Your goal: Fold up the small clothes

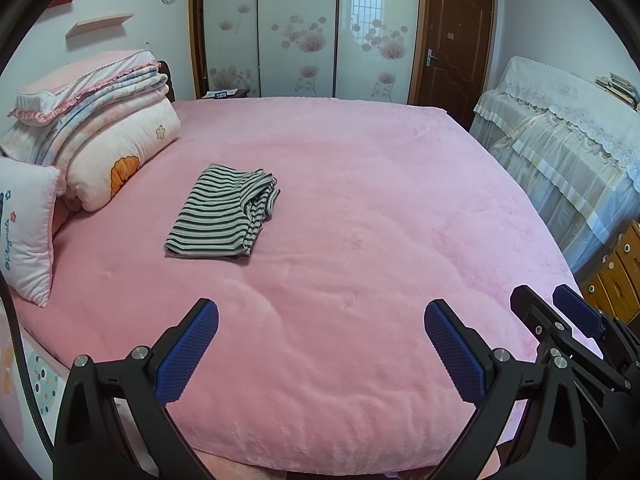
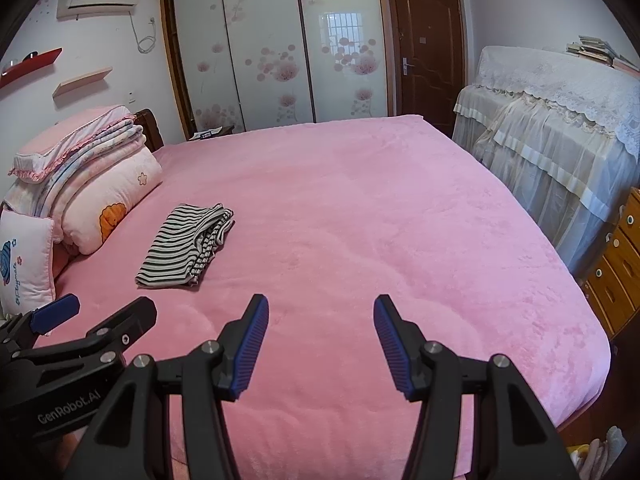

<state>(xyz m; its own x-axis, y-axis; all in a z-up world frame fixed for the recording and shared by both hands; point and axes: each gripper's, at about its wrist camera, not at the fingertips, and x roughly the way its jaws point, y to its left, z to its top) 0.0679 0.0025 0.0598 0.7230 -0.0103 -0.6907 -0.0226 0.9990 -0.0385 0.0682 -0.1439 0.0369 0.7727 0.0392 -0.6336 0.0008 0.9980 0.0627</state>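
**One Garment Folded, Both Grippers Idle**

One striped garment lies folded on the pink bed, at 11 o'clock from the left gripper. Left jaws stand wide and hold nothing. Right gripper jaws stand moderately apart, also holding nothing. Judged complete for this item; no other loose clothing shows. No containers are visible.

Pink bed: striped garment, bedding
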